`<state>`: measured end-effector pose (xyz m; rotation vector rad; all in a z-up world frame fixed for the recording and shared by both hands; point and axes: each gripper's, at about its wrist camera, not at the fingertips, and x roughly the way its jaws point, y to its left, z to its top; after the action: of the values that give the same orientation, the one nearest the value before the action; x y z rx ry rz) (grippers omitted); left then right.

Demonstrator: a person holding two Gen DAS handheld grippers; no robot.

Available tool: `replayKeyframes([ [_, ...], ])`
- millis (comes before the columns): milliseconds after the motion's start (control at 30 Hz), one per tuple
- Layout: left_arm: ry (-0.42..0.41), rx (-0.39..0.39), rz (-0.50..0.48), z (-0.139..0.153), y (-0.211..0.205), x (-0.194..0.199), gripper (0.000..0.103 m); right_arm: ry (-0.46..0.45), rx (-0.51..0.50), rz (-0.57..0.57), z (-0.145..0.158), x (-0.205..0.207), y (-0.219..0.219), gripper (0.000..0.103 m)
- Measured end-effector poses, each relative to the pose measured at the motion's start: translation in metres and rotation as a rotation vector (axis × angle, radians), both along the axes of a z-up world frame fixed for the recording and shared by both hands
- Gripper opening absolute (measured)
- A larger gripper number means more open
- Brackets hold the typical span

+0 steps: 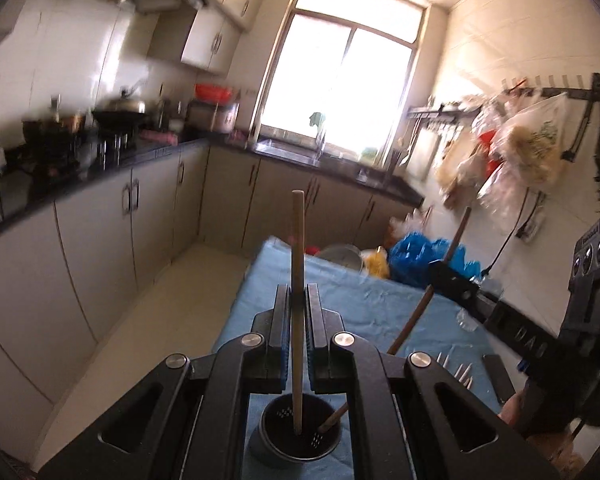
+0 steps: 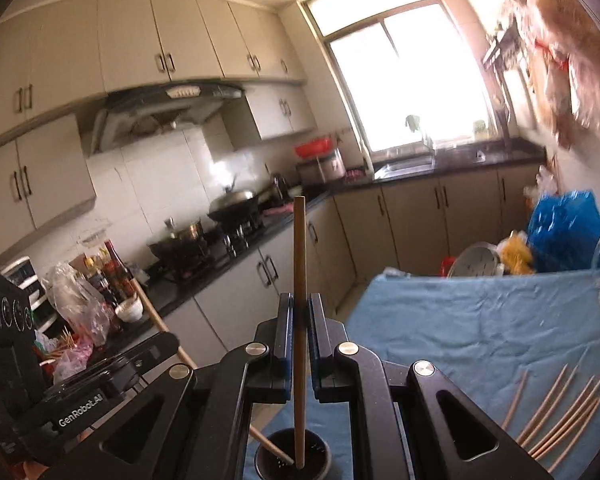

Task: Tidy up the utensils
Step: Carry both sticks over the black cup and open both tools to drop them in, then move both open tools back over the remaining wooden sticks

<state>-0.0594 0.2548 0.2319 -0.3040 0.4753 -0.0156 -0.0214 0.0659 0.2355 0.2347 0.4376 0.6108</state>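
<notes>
Left gripper (image 1: 298,312) and right gripper (image 2: 299,320) each clench one chopstick (image 1: 297,280), tips inside the dark holder (image 1: 296,428) on the near table edge (image 2: 460,320), apparently for depositing. Loose chopsticks (image 2: 560,412) remain on the right.

Left gripper (image 1: 298,300) and right gripper (image 2: 299,312) point slightly downward, jaws of each clamped on a chopstick.

Left wrist: close above the blue-clothed table (image 1: 380,304), facing the far window (image 1: 340,72), stove counter left.
Right wrist: same heading, table right.
Shared: dark holder (image 2: 292,456) near, window, counter.
</notes>
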Motion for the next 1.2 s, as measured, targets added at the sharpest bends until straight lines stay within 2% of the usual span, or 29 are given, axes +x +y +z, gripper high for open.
replayKeyframes([
  [167, 0.118, -0.023, -0.027, -0.033, 0.001, 0.027, 0.006, 0.113, -0.089, 0.013, -0.040, 0.025, 0.023, 0.007],
  [367, 0.165, -0.010, -0.042, -0.050, -0.007, 0.039, 0.006, 0.205, -0.117, 0.019, -0.072, 0.045, 0.024, 0.008],
  [500, 0.161, -0.032, -0.034, -0.049, -0.003, 0.033, 0.007, 0.231, -0.117, 0.010, -0.081, 0.049, 0.022, 0.010],
  [567, 0.159, -0.040, -0.024, -0.048, -0.001, 0.028, 0.008, 0.238, -0.112, 0.005, -0.082, 0.049, 0.020, 0.022],
  [600, 0.158, -0.041, -0.018, -0.046, 0.000, 0.026, 0.013, 0.238, -0.108, -0.001, -0.082, 0.049, 0.019, 0.036],
  [633, 0.154, -0.043, -0.006, -0.045, 0.001, 0.023, 0.021, 0.236, -0.100, -0.008, -0.082, 0.048, 0.016, 0.045],
  [700, 0.140, -0.044, 0.020, -0.040, 0.002, 0.015, 0.029, 0.225, -0.089, -0.022, -0.080, 0.046, 0.010, 0.046],
  [933, 0.073, -0.021, 0.042, -0.017, -0.009, -0.018, 0.032, 0.216, -0.059, -0.057, -0.071, 0.032, -0.019, 0.052],
  [1033, 0.049, -0.024, 0.011, -0.008, -0.025, -0.032, 0.033, 0.220, -0.051, -0.082, -0.072, 0.022, -0.040, 0.053],
  [1200, 0.042, -0.015, -0.087, -0.008, -0.066, -0.046, 0.045, 0.242, -0.032, -0.140, -0.081, -0.003, -0.093, 0.057],
])
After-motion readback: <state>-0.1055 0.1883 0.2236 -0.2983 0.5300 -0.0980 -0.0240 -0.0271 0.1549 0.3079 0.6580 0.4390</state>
